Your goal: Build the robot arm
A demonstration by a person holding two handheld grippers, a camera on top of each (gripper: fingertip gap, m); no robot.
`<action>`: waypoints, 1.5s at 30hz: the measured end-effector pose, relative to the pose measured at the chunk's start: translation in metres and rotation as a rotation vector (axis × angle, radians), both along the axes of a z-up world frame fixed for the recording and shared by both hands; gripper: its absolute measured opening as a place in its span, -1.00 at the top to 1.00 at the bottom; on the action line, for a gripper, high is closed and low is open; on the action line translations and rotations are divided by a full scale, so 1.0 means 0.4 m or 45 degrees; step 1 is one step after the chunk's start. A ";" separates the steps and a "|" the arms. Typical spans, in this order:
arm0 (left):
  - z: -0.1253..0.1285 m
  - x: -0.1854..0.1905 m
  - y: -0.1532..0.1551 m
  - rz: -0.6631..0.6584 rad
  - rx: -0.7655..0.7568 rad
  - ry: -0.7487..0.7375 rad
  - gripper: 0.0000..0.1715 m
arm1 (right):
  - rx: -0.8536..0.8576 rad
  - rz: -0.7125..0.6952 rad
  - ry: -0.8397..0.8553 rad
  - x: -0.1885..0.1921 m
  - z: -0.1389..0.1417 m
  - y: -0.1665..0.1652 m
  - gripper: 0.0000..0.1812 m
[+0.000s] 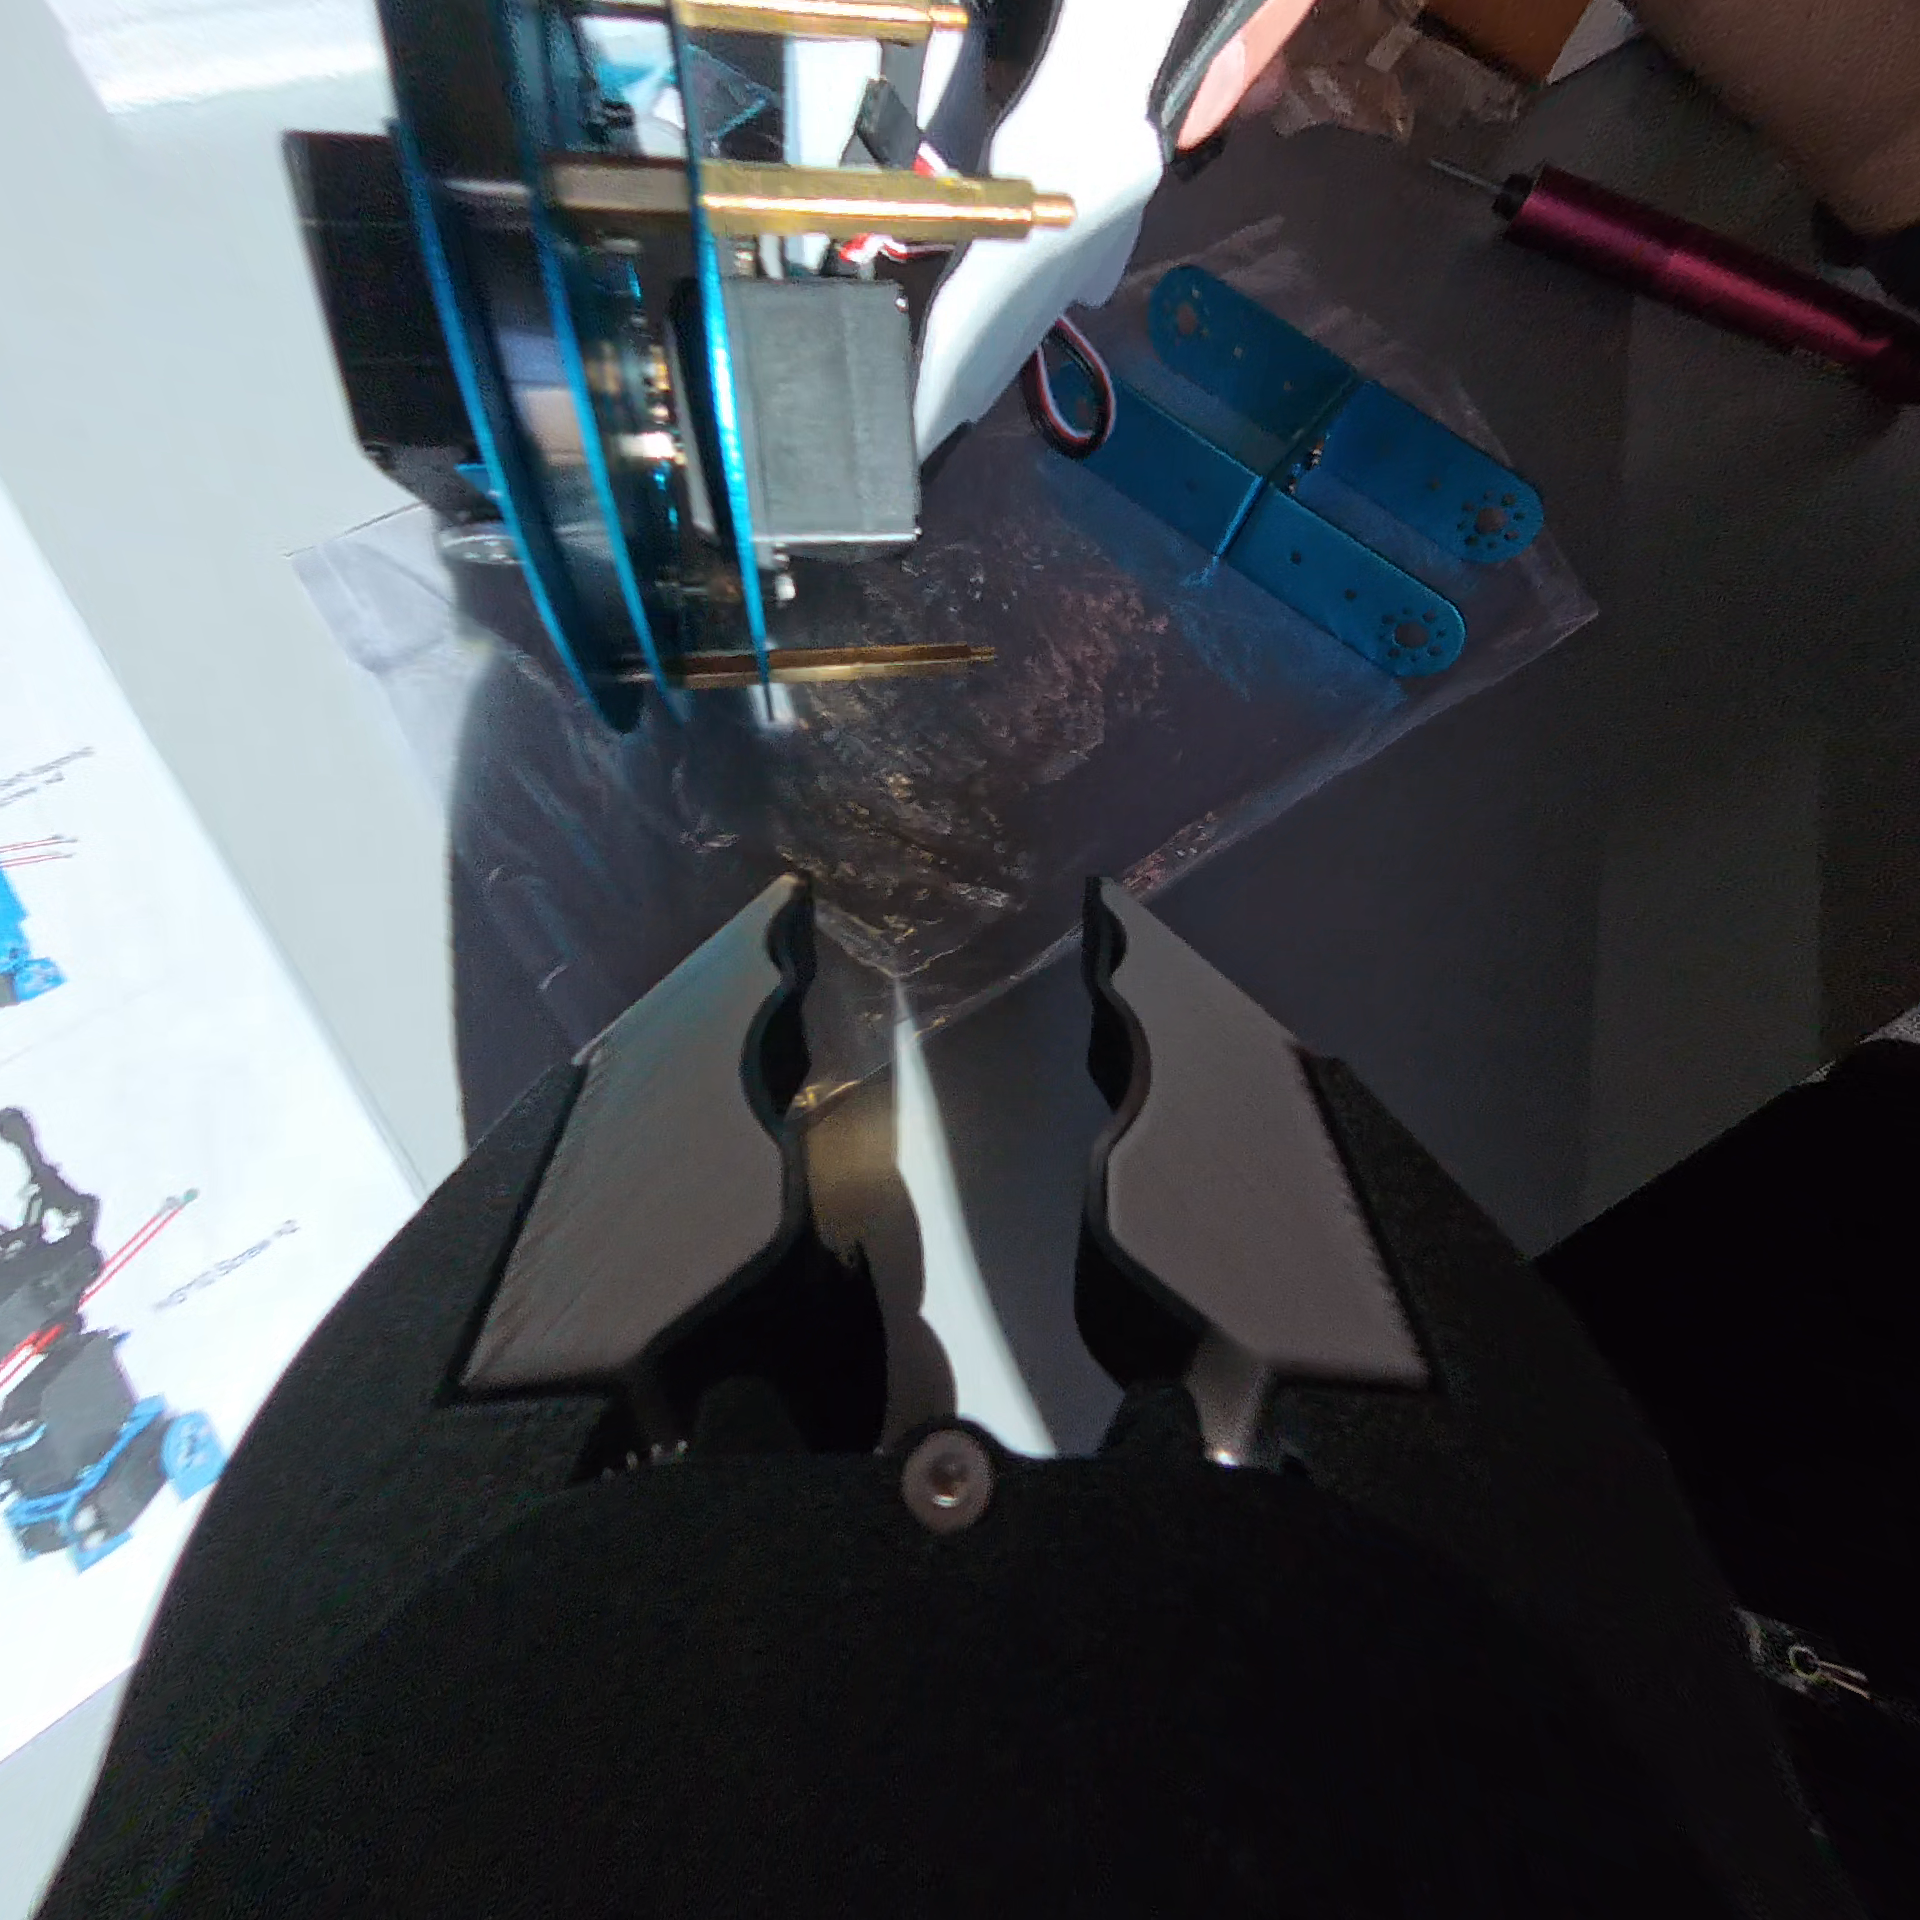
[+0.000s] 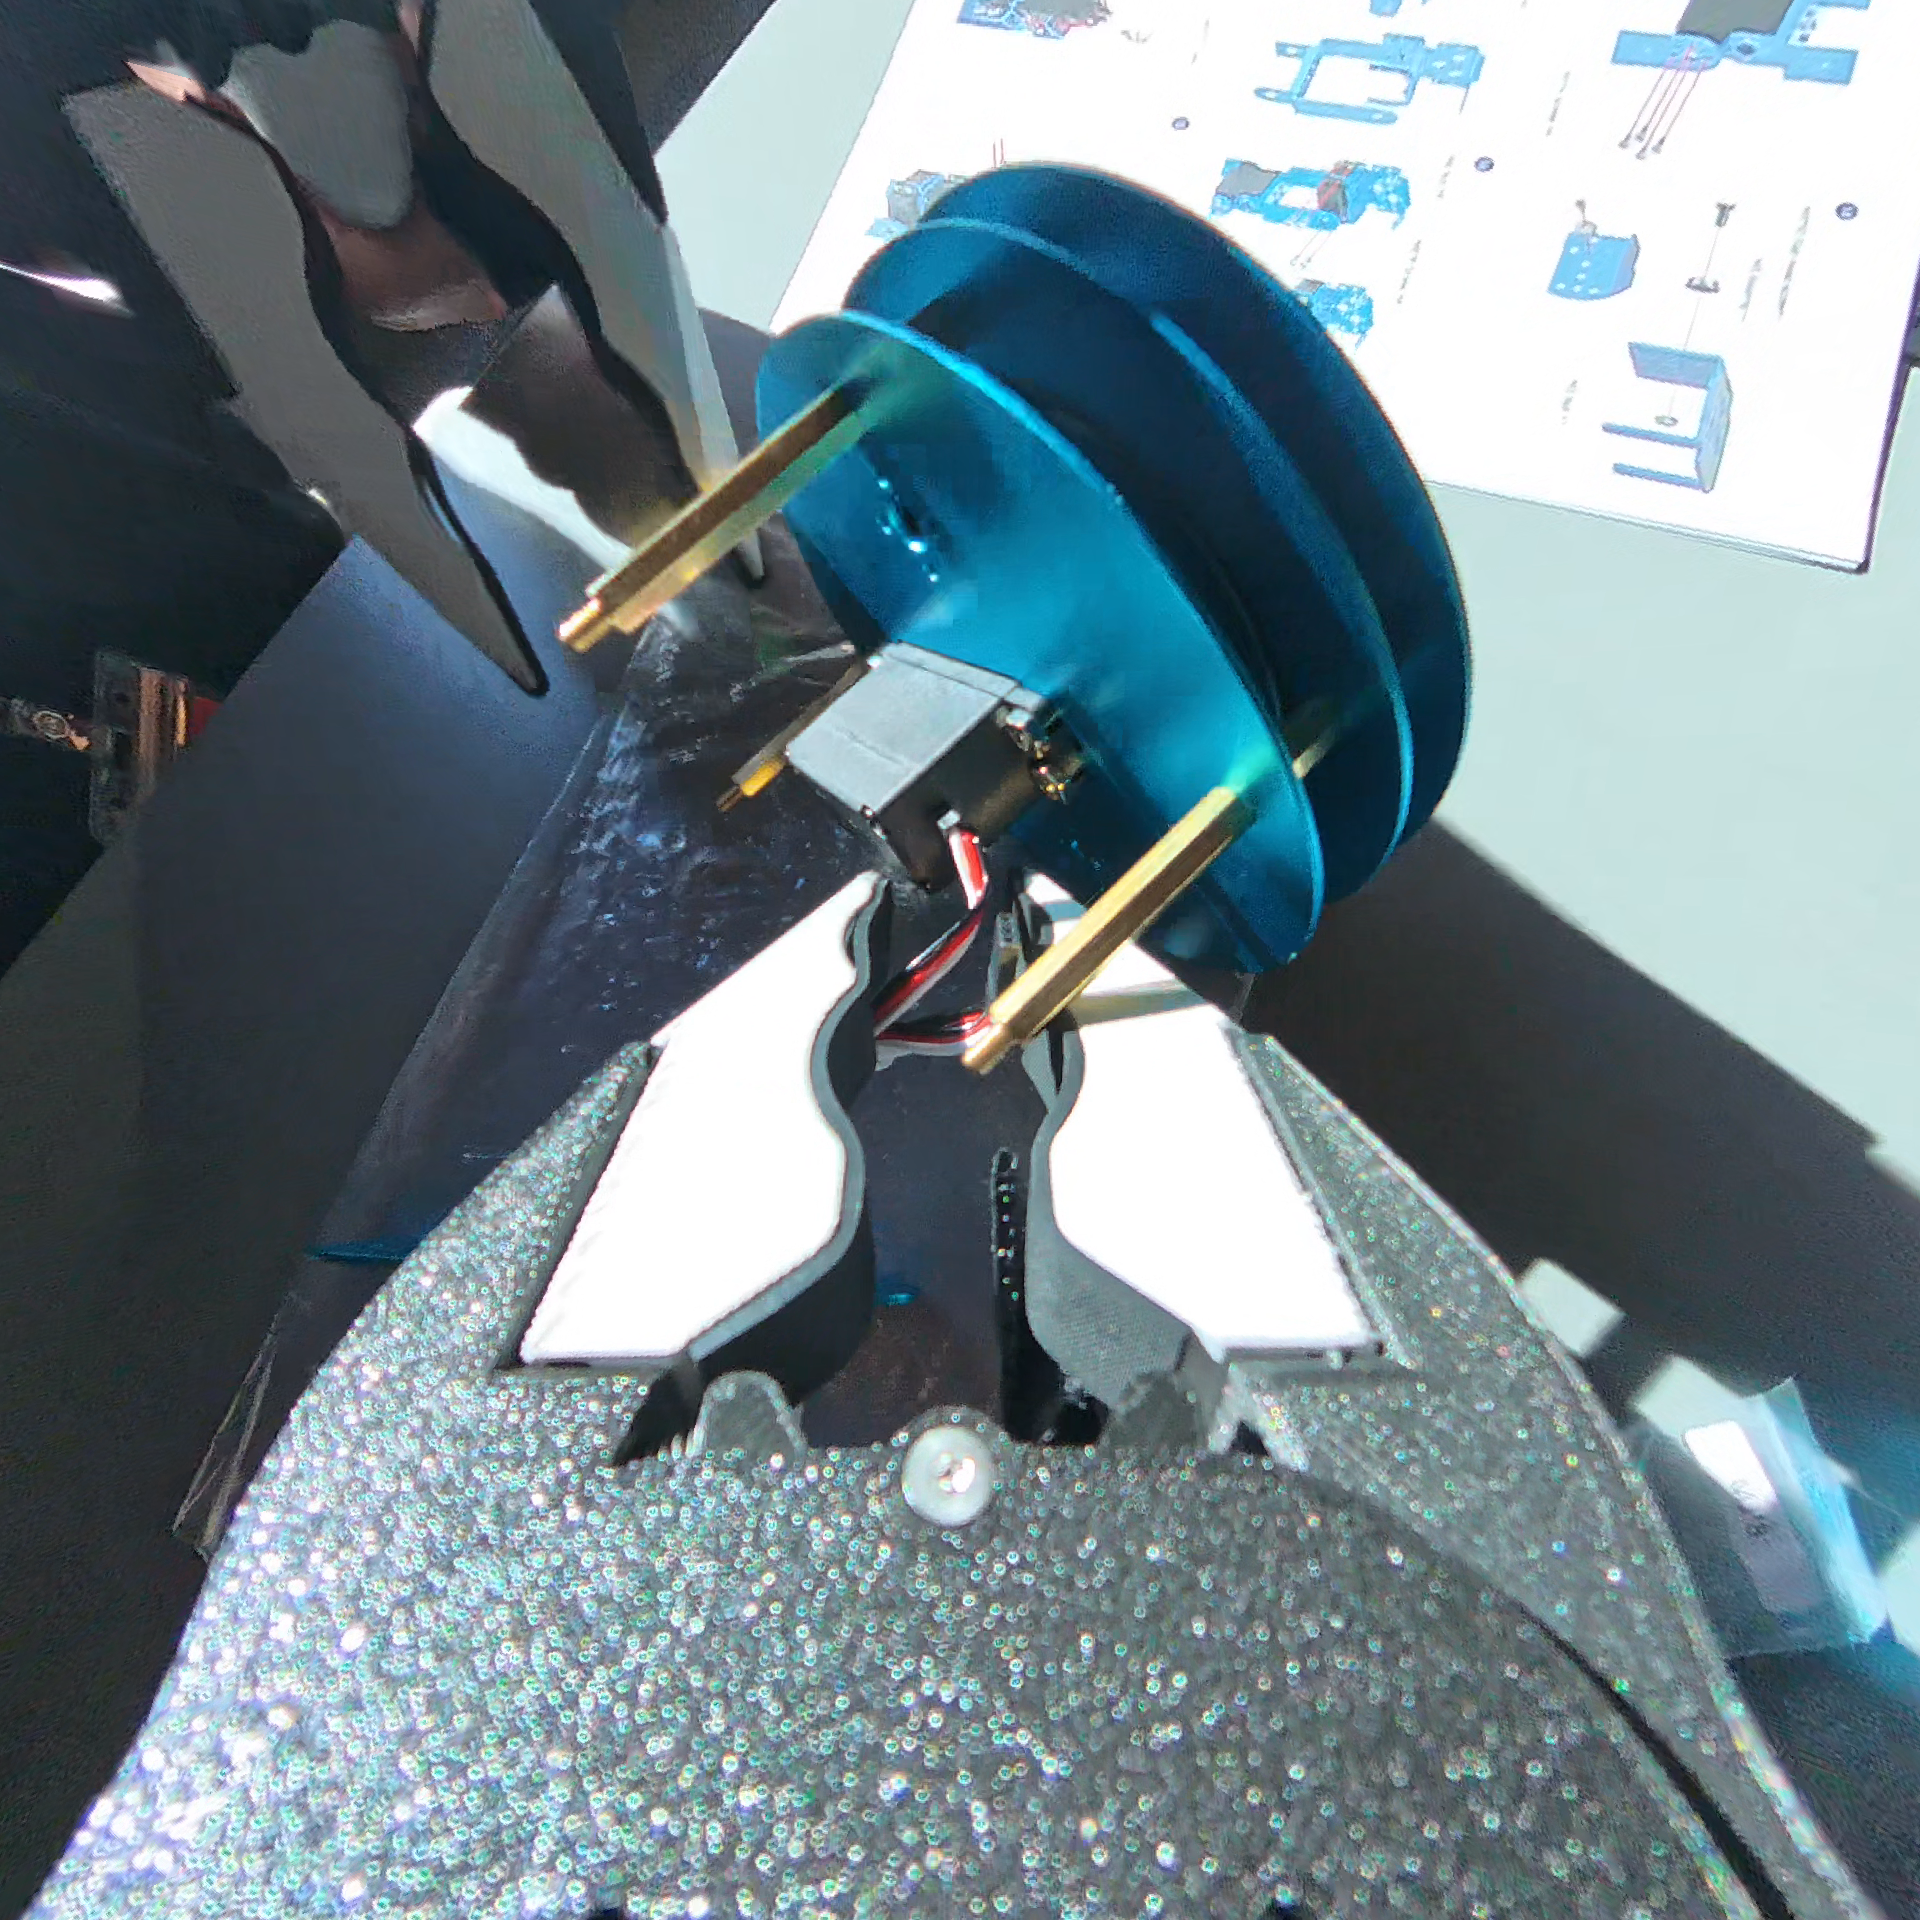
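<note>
Blue disc assembly (image 2: 1122,644) wires between parted right gripper (image 2: 951,914) fingers; left gripper (image 1: 940,894) open over plastic bag (image 1: 935,748)

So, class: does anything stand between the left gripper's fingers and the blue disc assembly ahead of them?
Nothing visible blocks the way. Between the open left gripper and the blue disc assembly there is only a crinkled clear plastic bag, lying flat below the gap.

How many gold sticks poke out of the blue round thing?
3 show in the right wrist view: one gold stick up left, one short in the middle by the grey box, one low right. Another may be hidden.
</note>
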State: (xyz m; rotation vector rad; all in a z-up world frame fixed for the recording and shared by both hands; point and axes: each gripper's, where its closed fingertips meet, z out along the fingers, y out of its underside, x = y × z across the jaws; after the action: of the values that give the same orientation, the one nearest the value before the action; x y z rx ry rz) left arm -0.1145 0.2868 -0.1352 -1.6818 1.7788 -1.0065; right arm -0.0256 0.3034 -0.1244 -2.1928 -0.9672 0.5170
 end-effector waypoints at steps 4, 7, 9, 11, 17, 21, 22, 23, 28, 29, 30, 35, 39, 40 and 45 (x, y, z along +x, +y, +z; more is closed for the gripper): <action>0.065 0.004 0.068 0.073 -0.031 -0.159 0.26 | -0.001 -0.020 0.040 -0.007 0.013 -0.002 0.75; 0.096 0.052 0.115 0.109 0.067 -0.243 0.15 | 0.007 -0.066 0.028 0.003 0.021 -0.007 0.73; 0.101 0.082 0.118 0.088 0.154 -0.273 0.16 | -0.008 -0.108 0.022 0.008 0.024 -0.017 0.71; 0.099 0.106 0.108 0.086 0.192 -0.275 0.25 | -0.003 -0.171 -0.030 0.023 0.028 -0.025 0.70; 0.065 0.164 0.099 0.118 0.480 -0.294 0.57 | -0.072 -0.305 -0.150 0.073 0.031 -0.042 0.59; 0.079 0.173 0.086 0.117 0.502 -0.313 0.59 | -0.113 -0.299 -0.193 0.090 0.024 -0.050 0.57; 0.087 0.169 0.085 0.120 0.542 -0.320 0.59 | -0.119 -0.297 -0.204 0.090 0.019 -0.049 0.57; 0.095 0.162 0.085 0.124 0.605 -0.320 0.59 | -0.124 -0.284 -0.213 0.086 0.016 -0.048 0.59; 0.153 0.113 0.085 0.161 0.998 -0.358 0.61 | -0.048 -0.209 -0.258 0.047 0.018 -0.010 0.58; 0.156 0.104 0.082 0.156 1.072 -0.348 0.61 | -0.052 -0.192 -0.262 0.039 0.011 -0.003 0.59; 0.153 0.099 0.078 0.146 1.143 -0.340 0.61 | -0.057 -0.175 -0.272 0.032 -0.001 0.002 0.58; 0.131 0.087 0.068 0.126 1.419 -0.297 0.62 | 0.000 -0.141 -0.243 0.010 -0.025 0.023 0.63; 0.129 0.094 0.041 0.072 1.559 -0.261 0.63 | -0.010 -0.170 -0.253 0.043 -0.023 -0.006 0.49; 0.129 0.098 0.032 0.056 1.576 -0.250 0.63 | -0.006 -0.191 -0.246 0.056 -0.021 -0.017 0.50; 0.126 0.121 -0.010 -0.004 1.670 -0.176 0.63 | -0.019 -0.289 -0.103 0.088 0.008 -0.093 0.57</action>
State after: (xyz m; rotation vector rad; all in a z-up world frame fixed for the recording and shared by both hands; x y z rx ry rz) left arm -0.0661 0.2826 -0.0848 -0.7228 1.6731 0.1514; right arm 0.0097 0.2662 -0.1210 -2.3147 -0.7445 0.3326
